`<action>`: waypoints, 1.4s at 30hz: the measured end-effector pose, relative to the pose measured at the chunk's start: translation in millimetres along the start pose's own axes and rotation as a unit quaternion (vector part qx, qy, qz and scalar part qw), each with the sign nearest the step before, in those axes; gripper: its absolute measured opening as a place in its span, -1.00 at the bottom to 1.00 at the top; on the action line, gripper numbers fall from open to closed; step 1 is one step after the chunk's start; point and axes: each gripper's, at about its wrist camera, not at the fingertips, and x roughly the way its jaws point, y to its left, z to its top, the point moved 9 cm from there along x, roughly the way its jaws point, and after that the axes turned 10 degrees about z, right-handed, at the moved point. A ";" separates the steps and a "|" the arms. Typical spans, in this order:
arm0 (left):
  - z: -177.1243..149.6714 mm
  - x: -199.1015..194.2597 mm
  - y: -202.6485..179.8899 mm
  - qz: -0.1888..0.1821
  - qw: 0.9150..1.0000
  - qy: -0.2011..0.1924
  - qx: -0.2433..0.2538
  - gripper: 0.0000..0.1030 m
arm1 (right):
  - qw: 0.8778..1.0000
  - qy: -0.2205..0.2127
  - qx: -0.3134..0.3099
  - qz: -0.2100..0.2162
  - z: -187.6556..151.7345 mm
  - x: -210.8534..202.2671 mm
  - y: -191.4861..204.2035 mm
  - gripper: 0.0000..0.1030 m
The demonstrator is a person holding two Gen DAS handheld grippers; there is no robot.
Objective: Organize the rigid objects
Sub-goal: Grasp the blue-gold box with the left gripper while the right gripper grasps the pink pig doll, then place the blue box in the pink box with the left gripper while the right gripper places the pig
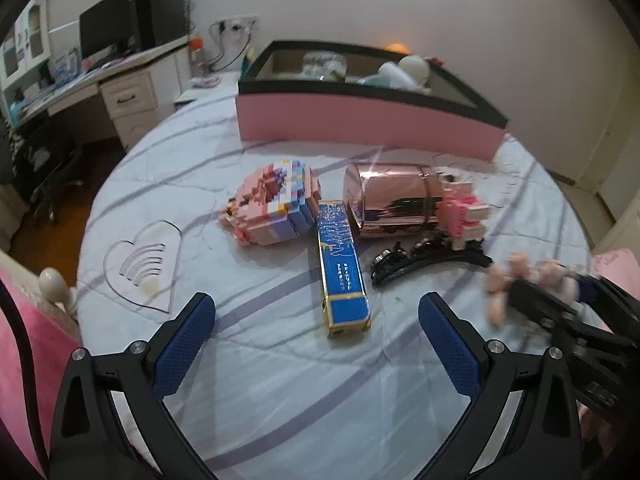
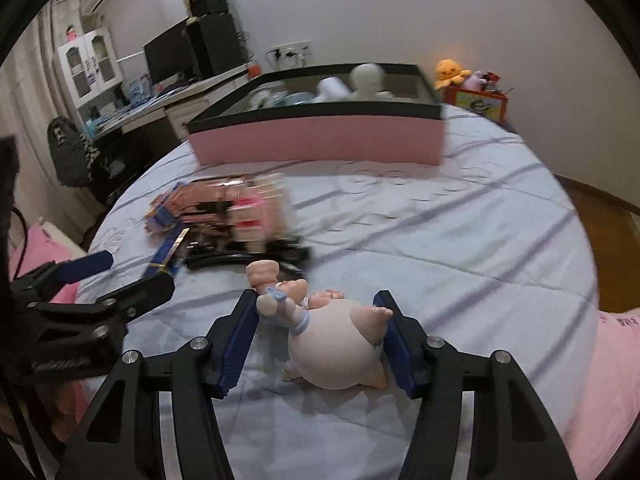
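Note:
My right gripper [image 2: 318, 308] is shut on a pale pink pig figurine [image 2: 336, 340], held just above the bedspread; it shows blurred in the left wrist view [image 1: 520, 280]. My left gripper [image 1: 316, 316] is open and empty, its fingers either side of a blue and gold box [image 1: 342, 268]. Beyond lie a pink brick model [image 1: 272, 208], a shiny rose-gold cylinder [image 1: 392, 204], a small pink and white brick figure [image 1: 464, 212] and a black hair clip [image 1: 424, 260]. The pink storage box [image 1: 360, 120] with a black rim stands at the back.
The storage box [image 2: 316, 140] holds a white figure [image 2: 370, 80] and other items. A desk with a monitor [image 2: 168, 56] stands at the left. Plush toys [image 2: 452, 72] sit at the back right. A pink pillow [image 2: 616, 368] lies at the right bed edge.

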 end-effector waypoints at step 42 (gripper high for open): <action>154.4 -3.5 -47.0 -0.074 0.993 -0.084 0.044 -0.60 | 0.995 -0.094 -0.041 0.004 148.0 4.7 -16.0 0.17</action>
